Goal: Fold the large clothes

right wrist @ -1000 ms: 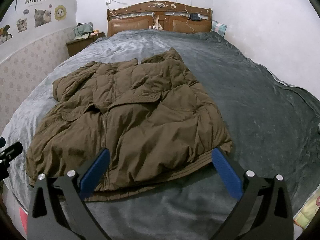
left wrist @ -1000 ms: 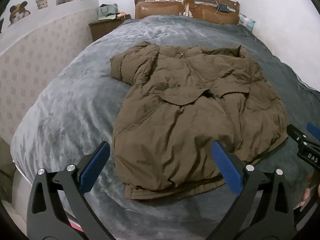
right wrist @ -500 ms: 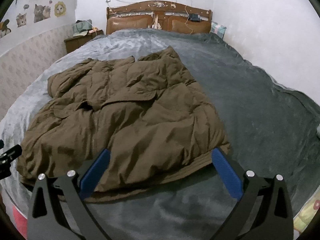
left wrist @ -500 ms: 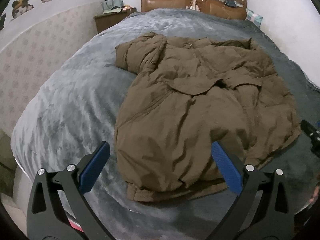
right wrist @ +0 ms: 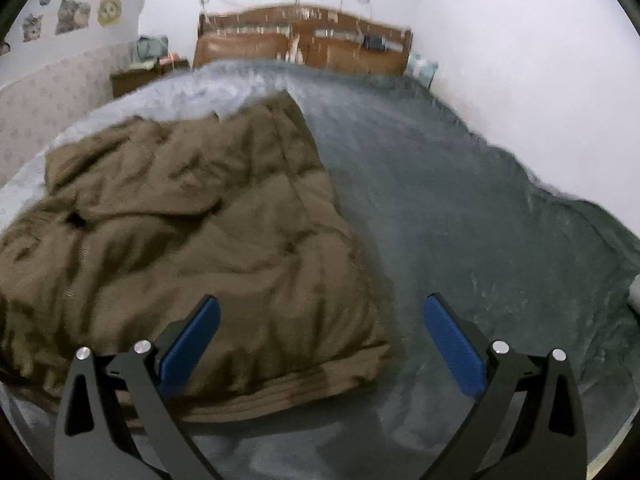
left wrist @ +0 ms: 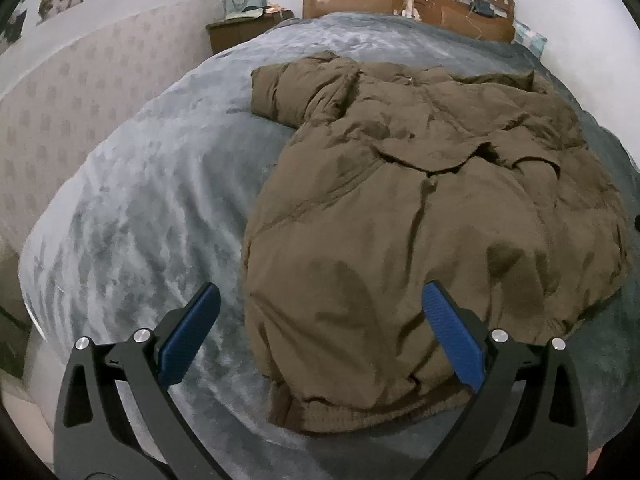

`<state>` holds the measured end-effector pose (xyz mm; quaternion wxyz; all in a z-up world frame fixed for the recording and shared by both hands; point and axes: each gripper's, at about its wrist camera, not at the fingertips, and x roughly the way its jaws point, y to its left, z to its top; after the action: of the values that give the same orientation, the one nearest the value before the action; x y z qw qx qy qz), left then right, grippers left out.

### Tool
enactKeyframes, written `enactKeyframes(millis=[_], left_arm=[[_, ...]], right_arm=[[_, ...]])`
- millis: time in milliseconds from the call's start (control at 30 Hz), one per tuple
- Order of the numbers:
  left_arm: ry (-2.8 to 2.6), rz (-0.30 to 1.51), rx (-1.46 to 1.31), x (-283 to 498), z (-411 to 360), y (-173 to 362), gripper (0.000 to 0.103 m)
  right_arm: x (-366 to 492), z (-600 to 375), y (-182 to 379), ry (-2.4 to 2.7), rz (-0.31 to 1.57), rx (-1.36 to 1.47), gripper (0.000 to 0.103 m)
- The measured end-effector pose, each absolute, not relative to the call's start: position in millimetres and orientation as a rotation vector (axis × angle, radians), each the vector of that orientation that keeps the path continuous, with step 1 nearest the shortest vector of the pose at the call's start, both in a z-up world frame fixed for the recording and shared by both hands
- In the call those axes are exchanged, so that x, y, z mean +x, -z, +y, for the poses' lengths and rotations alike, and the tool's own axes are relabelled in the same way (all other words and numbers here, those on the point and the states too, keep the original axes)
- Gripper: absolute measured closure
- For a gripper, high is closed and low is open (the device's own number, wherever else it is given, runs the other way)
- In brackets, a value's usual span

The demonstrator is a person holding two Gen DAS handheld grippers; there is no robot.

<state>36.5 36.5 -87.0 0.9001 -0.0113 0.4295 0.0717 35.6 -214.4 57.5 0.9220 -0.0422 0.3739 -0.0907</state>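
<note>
On the bed (left wrist: 132, 200), spread over a grey plush blanket (right wrist: 460, 216), lies a brown padded jacket (left wrist: 420, 232), hem toward the cameras and collar toward the wooden headboard (left wrist: 404, 0). One sleeve (left wrist: 288, 92) is bunched at its upper left corner, and the front panels are rumpled (the right view is blurred). The left gripper (left wrist: 320, 328) hovers above the hem's left part, blue fingers spread wide, holding nothing. The right gripper (right wrist: 320, 336) hangs over the hem's right corner, jaws equally wide, empty. A nightstand (left wrist: 244, 28) stands beside the headboard, with cat stickers (right wrist: 72, 16) on the wall.
</note>
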Motion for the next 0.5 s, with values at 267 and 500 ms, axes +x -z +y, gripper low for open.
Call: enactKeyframes(millis=[267,500], left_arm=[[-0.107,0.963,-0.025,61,37,113,0.053],[-0.090,0.966,-0.035,76,50,109,0.085]], right_arm=[[74,-242,-6,0.071,0.962,0.036,0.043],[56,-216,2,0.048,0.980,0.026,0.088]])
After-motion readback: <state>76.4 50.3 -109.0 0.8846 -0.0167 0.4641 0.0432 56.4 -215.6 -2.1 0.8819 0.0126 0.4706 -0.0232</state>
